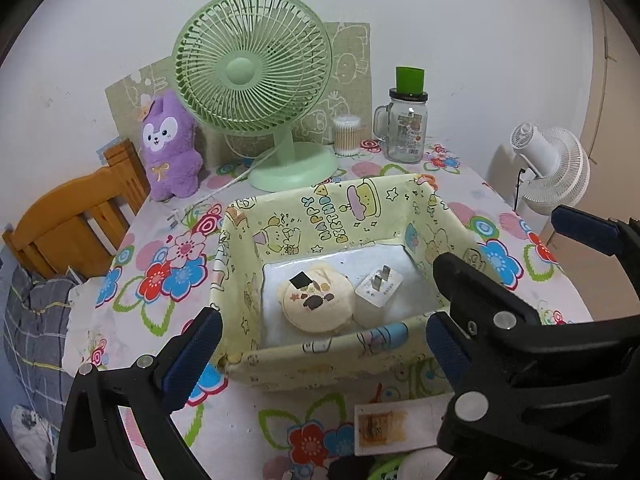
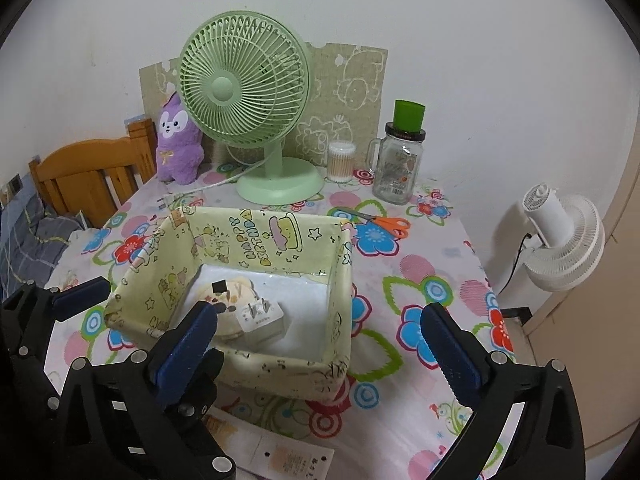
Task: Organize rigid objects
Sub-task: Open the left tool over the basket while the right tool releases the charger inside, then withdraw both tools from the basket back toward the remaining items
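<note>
Both of your tools are empty with their jaws apart: the left tool hovers at the near wall of the fabric storage box, and the right tool hangs over the box's near right corner. Neither touches anything.

The box already holds two things on its white floor: a round cream-coloured case and, just beside it on the right and touching it, a white plug adapter lying with its prongs up.

Still outside are the orange-handled scissors, flat on the desk just behind the box's far right corner. They are probably next. Expect them to be stiff, light and slippery at the blades, so take them across the handles or at the pivot. The box walls look soft and likely to buckle if pushed, so lower things in from above.
</note>
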Available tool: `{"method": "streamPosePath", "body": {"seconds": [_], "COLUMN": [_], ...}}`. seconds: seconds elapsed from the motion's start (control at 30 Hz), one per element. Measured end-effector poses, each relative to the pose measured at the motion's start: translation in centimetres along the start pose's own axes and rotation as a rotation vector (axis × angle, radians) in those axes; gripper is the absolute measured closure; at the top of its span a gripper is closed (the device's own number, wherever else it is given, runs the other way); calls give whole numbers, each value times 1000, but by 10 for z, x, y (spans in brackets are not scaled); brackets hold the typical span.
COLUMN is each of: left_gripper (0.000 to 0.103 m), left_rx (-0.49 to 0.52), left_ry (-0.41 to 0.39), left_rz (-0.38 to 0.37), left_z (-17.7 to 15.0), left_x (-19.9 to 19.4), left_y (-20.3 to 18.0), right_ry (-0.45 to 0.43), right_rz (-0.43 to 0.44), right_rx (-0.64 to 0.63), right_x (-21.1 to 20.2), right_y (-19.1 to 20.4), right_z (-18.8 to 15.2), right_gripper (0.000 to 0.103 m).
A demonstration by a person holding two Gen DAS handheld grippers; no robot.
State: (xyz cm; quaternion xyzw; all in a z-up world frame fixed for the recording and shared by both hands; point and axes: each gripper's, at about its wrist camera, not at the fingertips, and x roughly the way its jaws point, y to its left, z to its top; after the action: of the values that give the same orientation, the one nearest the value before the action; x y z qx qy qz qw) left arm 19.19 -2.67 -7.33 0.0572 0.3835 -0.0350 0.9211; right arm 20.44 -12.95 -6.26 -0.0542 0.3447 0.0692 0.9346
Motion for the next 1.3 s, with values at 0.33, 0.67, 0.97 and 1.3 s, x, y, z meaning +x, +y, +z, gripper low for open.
{"method": "streamPosePath", "body": {"seconds": [0.33, 0.67, 0.97, 1.3], "left_gripper": [0, 0, 0, 0], "left_rx": [6, -7, -10, -12], "left_ry": [-17, -38, -53, -64], "left_rz": [7, 3, -1, 0], "left_z": [-11, -25, -40, -54], "left_x": [-25, -50, -67, -80], "left_y": [-7, -9, -9, -9], "right_ry": [-20, -57, -77, -92], "right_rz": [-12, -19, -13, -10], "right_rx": [-6, -12, -9, -16], "right_x": [-29, -58, -75, -91], "right_y": [0, 3, 7, 12], "right_z": [-12, -24, -38, -53], "right_gripper": [0, 0, 0, 0]}}
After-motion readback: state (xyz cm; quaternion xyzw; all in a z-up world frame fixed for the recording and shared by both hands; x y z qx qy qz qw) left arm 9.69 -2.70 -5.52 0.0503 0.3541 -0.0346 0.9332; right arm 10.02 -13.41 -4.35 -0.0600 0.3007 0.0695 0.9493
